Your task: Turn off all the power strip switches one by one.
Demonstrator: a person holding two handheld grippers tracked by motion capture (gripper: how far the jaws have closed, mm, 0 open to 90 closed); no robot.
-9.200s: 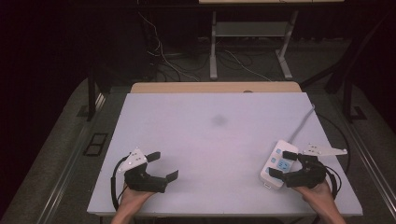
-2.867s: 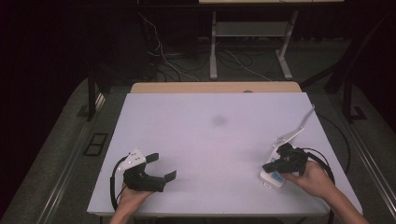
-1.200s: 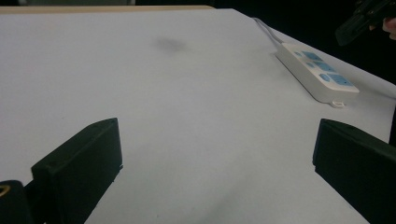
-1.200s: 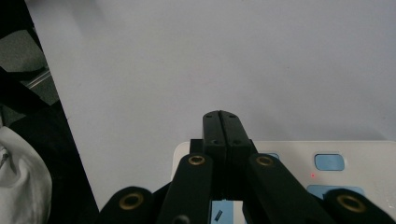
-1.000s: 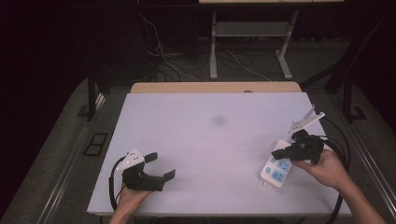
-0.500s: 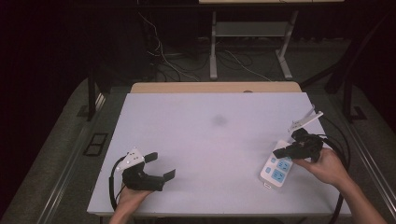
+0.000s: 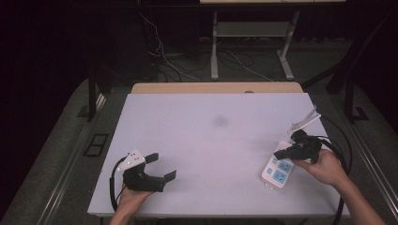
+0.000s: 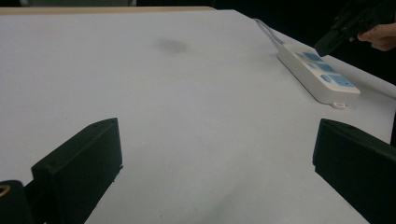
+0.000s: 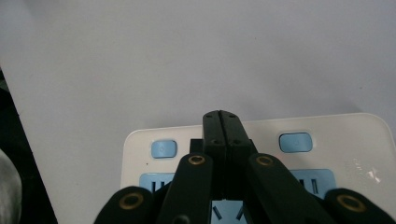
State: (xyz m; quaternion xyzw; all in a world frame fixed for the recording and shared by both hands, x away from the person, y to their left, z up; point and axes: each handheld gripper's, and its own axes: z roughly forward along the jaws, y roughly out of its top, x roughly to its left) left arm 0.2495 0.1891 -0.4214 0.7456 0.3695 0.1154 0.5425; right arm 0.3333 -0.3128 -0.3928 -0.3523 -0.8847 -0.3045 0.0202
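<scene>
We logged the power strip (image 7: 278,168) at lower right of the high view, long axis running up-right. The right gripper (image 7: 298,149), jaws pressed together and empty, hovered over its upper end; the left gripper (image 7: 159,166) gaped wide, far off.

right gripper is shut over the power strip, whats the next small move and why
Probably a short push down onto the power strip. The right gripper has its jaws pressed together and is pointed at the strip's face between two small blue buttons, which looks like a set-up for pressing. The left gripper rests open, far across the table.
</scene>
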